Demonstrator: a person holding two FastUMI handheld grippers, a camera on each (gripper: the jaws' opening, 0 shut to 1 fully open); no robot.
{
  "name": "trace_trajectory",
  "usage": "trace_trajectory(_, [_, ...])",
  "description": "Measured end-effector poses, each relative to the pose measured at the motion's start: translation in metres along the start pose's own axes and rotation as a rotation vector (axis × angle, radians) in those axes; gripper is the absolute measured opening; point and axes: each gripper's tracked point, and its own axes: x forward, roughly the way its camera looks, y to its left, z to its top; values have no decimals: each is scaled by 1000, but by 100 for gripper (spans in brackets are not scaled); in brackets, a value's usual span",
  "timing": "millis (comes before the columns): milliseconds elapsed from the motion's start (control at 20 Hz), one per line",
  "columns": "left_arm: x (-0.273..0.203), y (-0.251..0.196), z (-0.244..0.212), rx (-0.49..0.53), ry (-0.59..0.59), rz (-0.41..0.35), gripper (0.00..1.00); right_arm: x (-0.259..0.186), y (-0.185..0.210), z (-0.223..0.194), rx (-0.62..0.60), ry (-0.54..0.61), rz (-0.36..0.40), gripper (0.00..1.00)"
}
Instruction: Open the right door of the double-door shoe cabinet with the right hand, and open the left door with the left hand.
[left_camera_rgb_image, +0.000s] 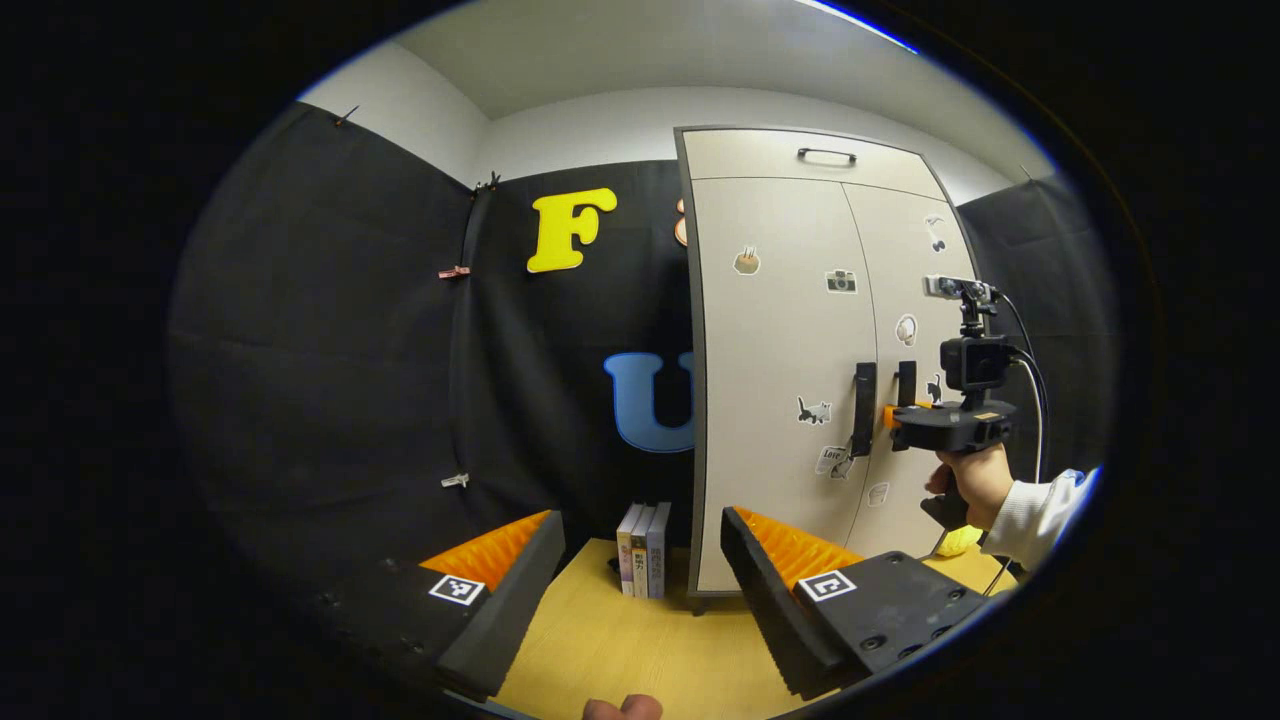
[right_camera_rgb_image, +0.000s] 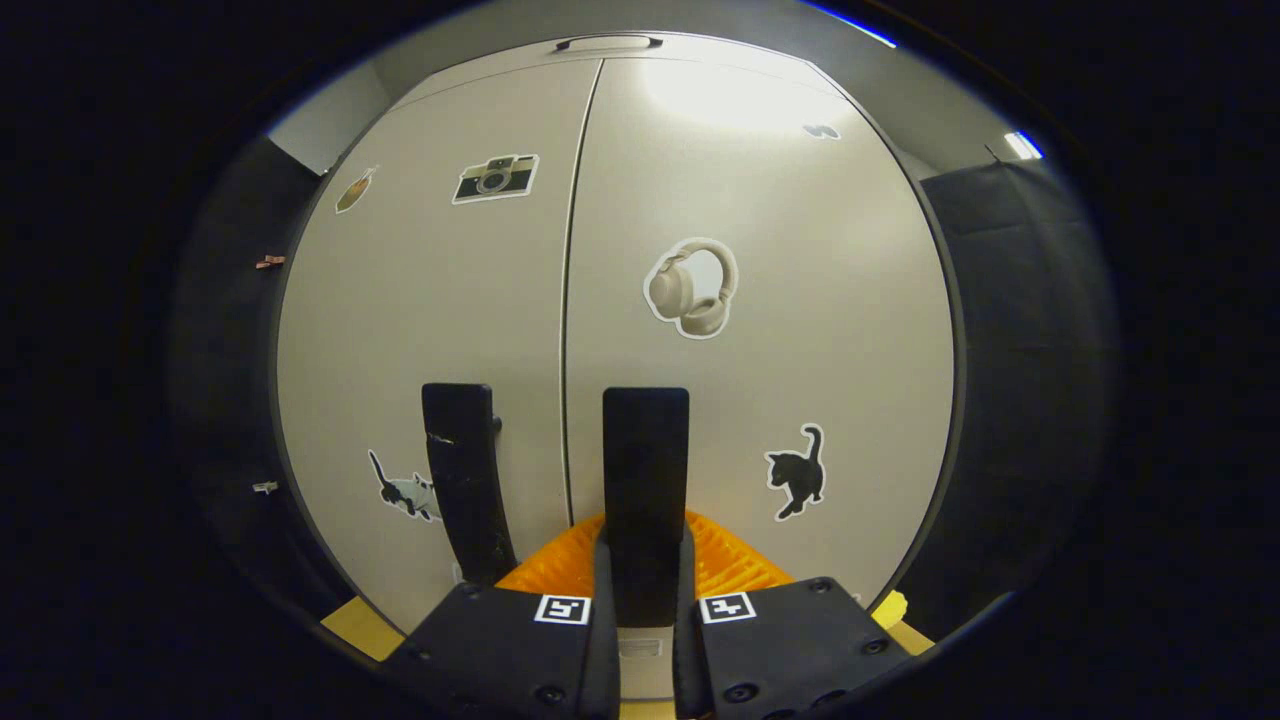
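The shoe cabinet (left_camera_rgb_image: 790, 360) stands at the far edge of the bench (left_camera_rgb_image: 640, 650), both doors closed. The right tool (right_camera_rgb_image: 640, 600) is clenched on the right door handle (right_camera_rgb_image: 646, 470), apparently pressing from both sides. The left tool (left_camera_rgb_image: 640, 580) hangs released, well apart from the left door handle (left_camera_rgb_image: 863, 408), near some books (left_camera_rgb_image: 643, 550).

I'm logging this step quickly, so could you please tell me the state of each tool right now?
Left tool: open, holding nothing, back from the cabinet.
Right tool: shut on the right door handle.
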Motion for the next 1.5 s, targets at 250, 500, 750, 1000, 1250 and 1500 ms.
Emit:
trace_trajectory(250, [-5,9,-2,3,-9,3,98,-7,-2,2,28,5,5,12])
trace_trajectory(500, [-5,9,-6,-13,-7,-6,98,-23,-6,8,46,-4,31,12])
trace_trajectory(750, [-7,4,-4,-23,-14,-17,98,-40,-15,12,65,-14,50,12])
trace_trajectory(1000, [-17,2,-1,-11,-29,-19,98,-56,-27,14,77,-24,50,12])
trace_trajectory(1250, [-24,5,-3,0,-28,-13,98,-69,-36,16,62,-31,66,12])
trace_trajectory(1500, [-32,2,-2,-11,-27,-14,98,-78,-48,15,62,-25,52,11])
